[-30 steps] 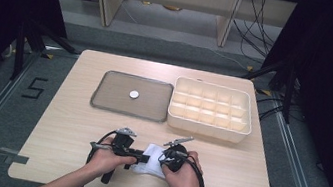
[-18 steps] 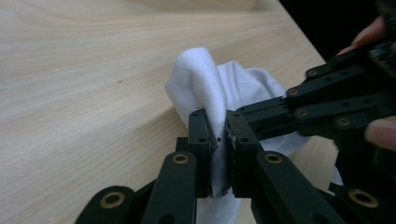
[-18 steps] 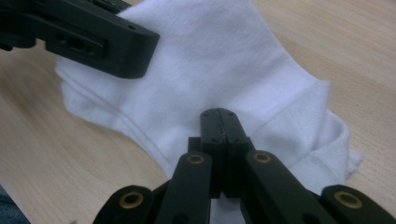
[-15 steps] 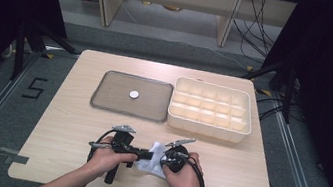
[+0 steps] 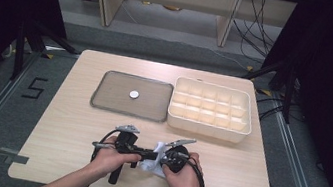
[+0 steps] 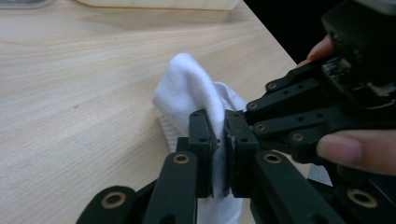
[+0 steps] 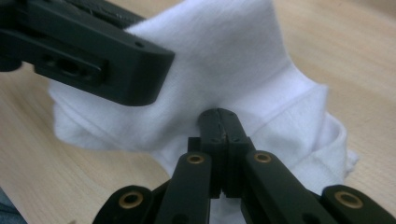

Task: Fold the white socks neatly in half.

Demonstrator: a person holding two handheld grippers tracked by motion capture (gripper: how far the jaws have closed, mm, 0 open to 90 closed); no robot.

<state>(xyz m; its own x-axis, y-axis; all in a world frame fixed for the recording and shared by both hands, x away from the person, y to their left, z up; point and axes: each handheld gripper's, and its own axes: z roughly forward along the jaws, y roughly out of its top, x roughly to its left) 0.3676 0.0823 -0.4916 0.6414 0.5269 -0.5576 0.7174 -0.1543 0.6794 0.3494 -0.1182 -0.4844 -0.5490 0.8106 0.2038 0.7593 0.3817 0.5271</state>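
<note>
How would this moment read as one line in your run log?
left gripper: shut on white cloth | right gripper: shut on white cloth | cloth: bunched between both, near table front edge

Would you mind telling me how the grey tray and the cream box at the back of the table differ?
The grey tray is flat, shallow and undivided, and holds one small white disc. The cream box is taller-walled and split into many compartments, which look empty. The tray lies left of the box. Both are rectangular.

The white cloth (image 5: 153,158) bunched up and lifted off the bench (image 5: 68,123) — both claws drew closer together.
</note>
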